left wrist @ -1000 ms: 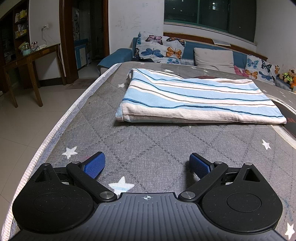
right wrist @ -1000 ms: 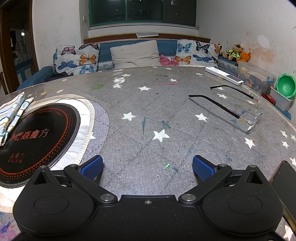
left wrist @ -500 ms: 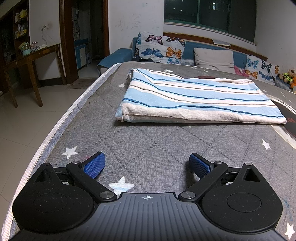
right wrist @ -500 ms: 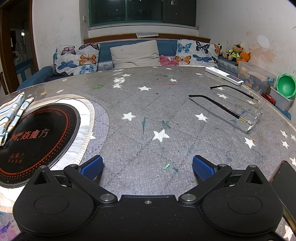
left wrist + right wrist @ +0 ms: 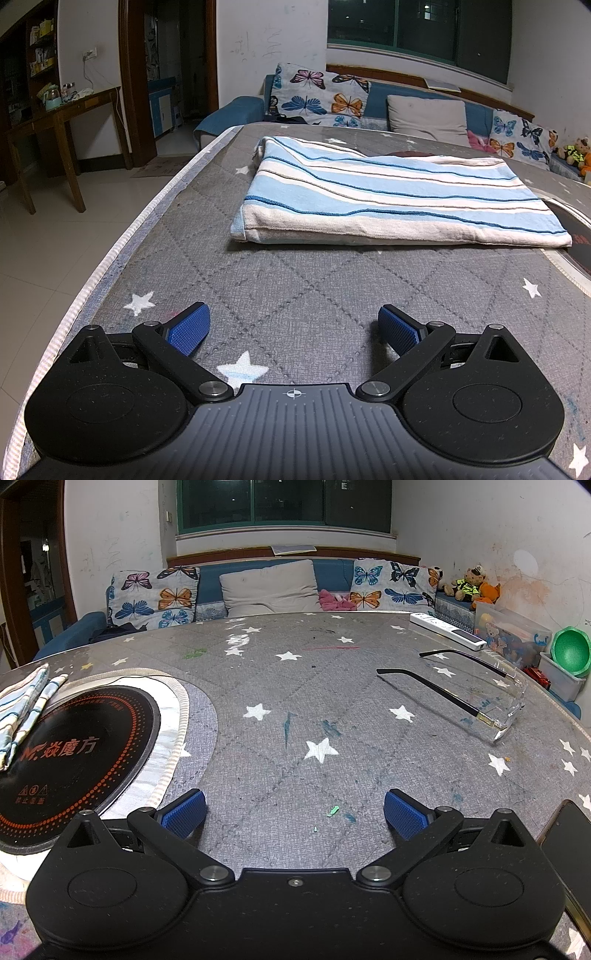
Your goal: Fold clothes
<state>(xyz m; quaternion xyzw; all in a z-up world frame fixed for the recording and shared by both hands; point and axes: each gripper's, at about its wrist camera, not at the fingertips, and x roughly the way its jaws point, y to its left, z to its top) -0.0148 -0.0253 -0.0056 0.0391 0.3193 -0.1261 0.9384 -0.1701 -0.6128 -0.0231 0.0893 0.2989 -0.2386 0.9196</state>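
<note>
Left wrist view — folded towel lies ahead of spread jaws (untouched).

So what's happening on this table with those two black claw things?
A person holds two grippers for folding clothes. Right now neither holds anything: the left gripper sits open over the grey star-patterned table cover, facing a blue-and-white striped towel lying folded ahead. The right gripper is open too, facing a pair of glasses beside a round black induction cooktop.
</note>
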